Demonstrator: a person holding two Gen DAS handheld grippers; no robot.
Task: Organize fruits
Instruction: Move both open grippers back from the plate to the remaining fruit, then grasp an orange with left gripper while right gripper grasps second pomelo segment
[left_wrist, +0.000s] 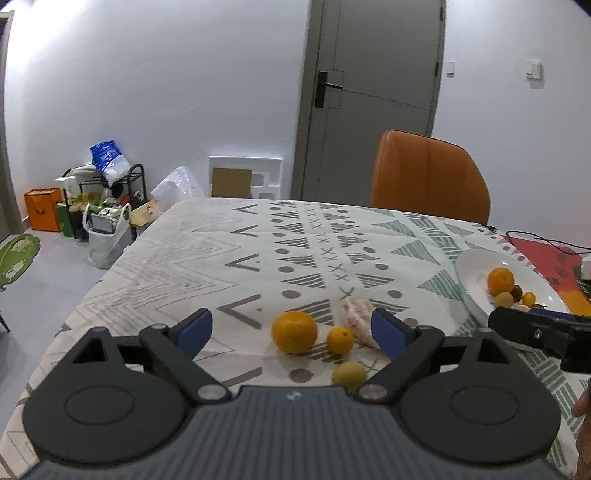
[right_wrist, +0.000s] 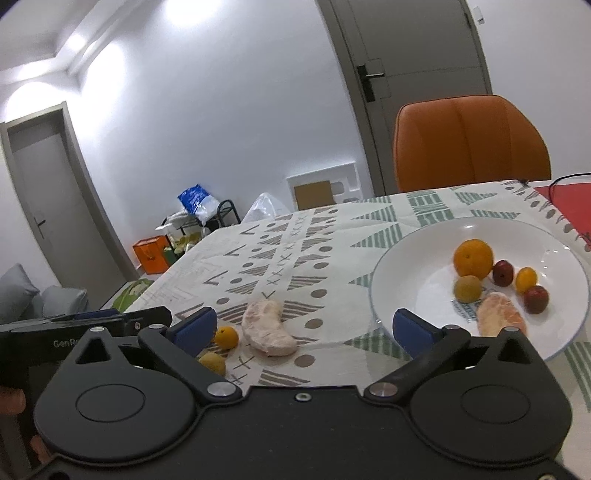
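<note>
On the patterned tablecloth lie a large orange (left_wrist: 294, 331), a small orange (left_wrist: 340, 340), a yellow-green fruit (left_wrist: 349, 373) and a peeled pomelo segment (left_wrist: 359, 320). My left gripper (left_wrist: 291, 330) is open and empty, its fingers on either side of these fruits. In the right wrist view the segment (right_wrist: 269, 328), small orange (right_wrist: 226, 336) and yellow-green fruit (right_wrist: 213, 363) lie left of a white plate (right_wrist: 406, 269). The plate holds an orange (right_wrist: 473, 258), several small fruits and another segment (right_wrist: 498, 314). My right gripper (right_wrist: 304, 330) is open and empty, just before the plate's near rim.
An orange chair (left_wrist: 430, 173) stands at the table's far side before a grey door (left_wrist: 373, 74). A red mat (left_wrist: 546, 254) with a black cable lies at the right. Bags and a rack (left_wrist: 107, 199) stand on the floor at the left.
</note>
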